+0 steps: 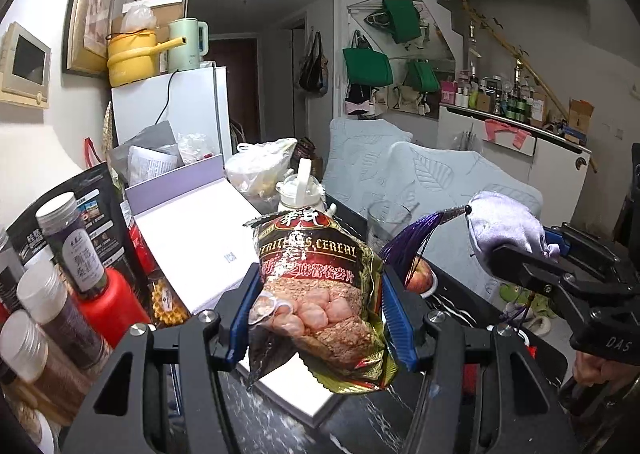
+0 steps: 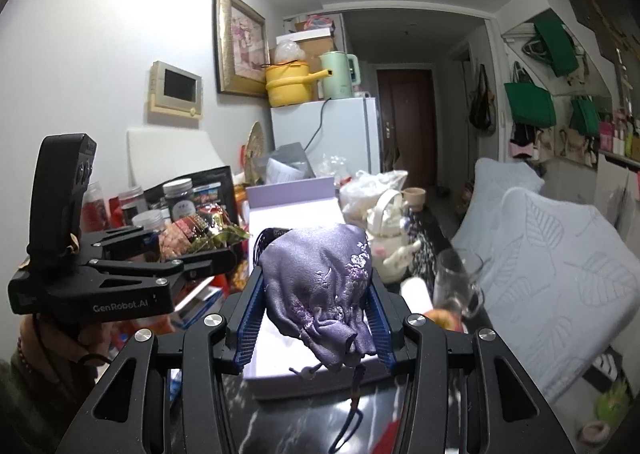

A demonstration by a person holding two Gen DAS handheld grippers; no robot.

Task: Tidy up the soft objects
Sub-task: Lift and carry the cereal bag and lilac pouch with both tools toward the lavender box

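1. The open lavender box (image 1: 192, 238) lies ahead of and below the left jaws, its white inside facing up; in the right wrist view it sits directly beneath the right jaws.
2. The cereal bag (image 1: 316, 290) stands upright between the left gripper's (image 1: 320, 318) blue pads, pinched at both sides and lifted above the box corner.
3. The purple embroidered pouch (image 2: 320, 286) is clamped between the right gripper's (image 2: 316, 318) pads, its drawstring end hanging toward the camera.
4. A glass mug (image 2: 456, 282) stands just right of the right jaws.
5. An apple (image 1: 420, 276) sits right of the left jaws; it seems to rest on the dark table (image 1: 360, 426).
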